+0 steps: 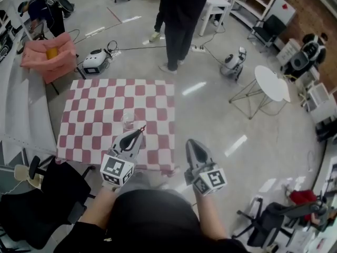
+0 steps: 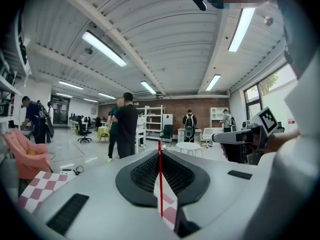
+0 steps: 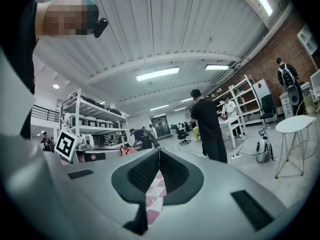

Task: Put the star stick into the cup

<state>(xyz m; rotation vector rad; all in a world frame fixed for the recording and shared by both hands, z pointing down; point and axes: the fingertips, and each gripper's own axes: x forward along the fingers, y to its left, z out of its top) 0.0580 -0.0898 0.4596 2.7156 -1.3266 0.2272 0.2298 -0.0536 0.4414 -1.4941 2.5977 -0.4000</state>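
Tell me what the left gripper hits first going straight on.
Not the cup, which sits left of its line. The left gripper looks free to pass over the checked tablecloth, though height is unclear.

From your head view the cup [image 1: 128,121] is just a tiny clear smudge, and the star stick [image 1: 140,130] is too small to read.

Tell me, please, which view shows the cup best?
The head view: the clear cup stands on the checked cloth, just beyond the left gripper. Neither gripper view shows the cup; each catches only a strip of that cloth below its own jaws.
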